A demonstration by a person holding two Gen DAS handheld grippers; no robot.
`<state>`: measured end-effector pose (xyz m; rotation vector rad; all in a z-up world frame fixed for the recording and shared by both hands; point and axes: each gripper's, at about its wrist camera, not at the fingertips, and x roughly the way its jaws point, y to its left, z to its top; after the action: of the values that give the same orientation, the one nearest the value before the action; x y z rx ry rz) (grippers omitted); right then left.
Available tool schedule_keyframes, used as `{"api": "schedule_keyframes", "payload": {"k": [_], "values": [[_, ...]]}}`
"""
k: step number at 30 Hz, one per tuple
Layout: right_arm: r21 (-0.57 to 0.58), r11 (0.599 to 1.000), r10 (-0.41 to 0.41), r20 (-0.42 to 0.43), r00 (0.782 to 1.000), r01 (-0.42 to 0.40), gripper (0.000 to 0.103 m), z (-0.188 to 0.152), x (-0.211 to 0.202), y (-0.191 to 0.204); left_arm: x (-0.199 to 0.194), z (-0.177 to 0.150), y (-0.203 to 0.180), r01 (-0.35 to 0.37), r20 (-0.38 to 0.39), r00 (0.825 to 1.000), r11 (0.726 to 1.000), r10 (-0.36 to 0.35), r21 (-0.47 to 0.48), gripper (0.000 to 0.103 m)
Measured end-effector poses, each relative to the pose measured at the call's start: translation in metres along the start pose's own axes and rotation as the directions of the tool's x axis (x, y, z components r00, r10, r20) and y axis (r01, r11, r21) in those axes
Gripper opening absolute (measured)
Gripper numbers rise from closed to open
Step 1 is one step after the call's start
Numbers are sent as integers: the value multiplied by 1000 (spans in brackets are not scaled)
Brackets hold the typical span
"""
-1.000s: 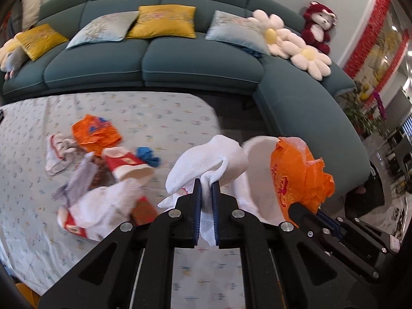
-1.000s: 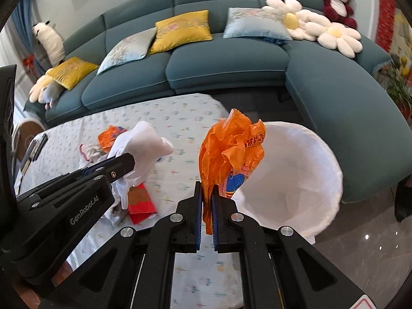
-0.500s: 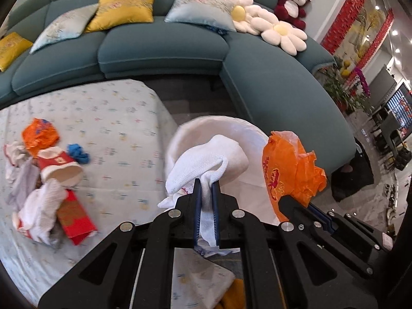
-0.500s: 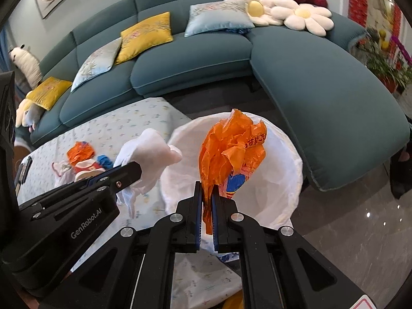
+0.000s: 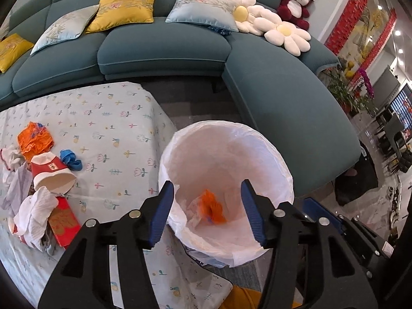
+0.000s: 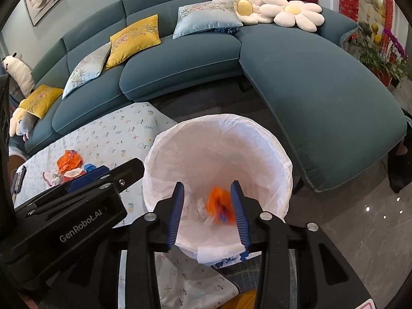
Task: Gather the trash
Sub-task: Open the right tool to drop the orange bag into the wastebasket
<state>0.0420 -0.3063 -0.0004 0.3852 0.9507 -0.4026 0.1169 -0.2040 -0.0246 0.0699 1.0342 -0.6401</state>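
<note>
The orange wrapper (image 6: 221, 204) inside the bin liner (image 6: 257, 139) is smeared by motion blur in the right wrist view, so its print cannot be read; the pale scrap beside it (image 5: 195, 212) is too indistinct to identify. The bin under the liner is hidden by the plastic. In the left wrist view the trash pile (image 5: 38, 193) on the tabletop (image 5: 116, 118) runs off the left edge, and its lower pieces are covered by a white cloth (image 5: 33, 211). From the right wrist view the left hand-held gripper (image 6: 113, 172) hides most of that pile. A yellow object (image 5: 244, 296) at the bottom edge is cut off.
</note>
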Motion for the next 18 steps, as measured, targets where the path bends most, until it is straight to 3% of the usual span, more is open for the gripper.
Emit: {"api": "schedule_keyframes", "payload": {"k": [5, 18], "values": [[-14, 1000, -12, 15, 1000, 12, 49, -1, -8, 11, -13, -2, 17, -16, 14, 1000, 999, 17, -39, 52], [-93, 996, 14, 25, 1000, -12, 50, -15, -30, 70, -63, -21, 100, -107, 55, 992, 982, 116, -154, 53]]}}
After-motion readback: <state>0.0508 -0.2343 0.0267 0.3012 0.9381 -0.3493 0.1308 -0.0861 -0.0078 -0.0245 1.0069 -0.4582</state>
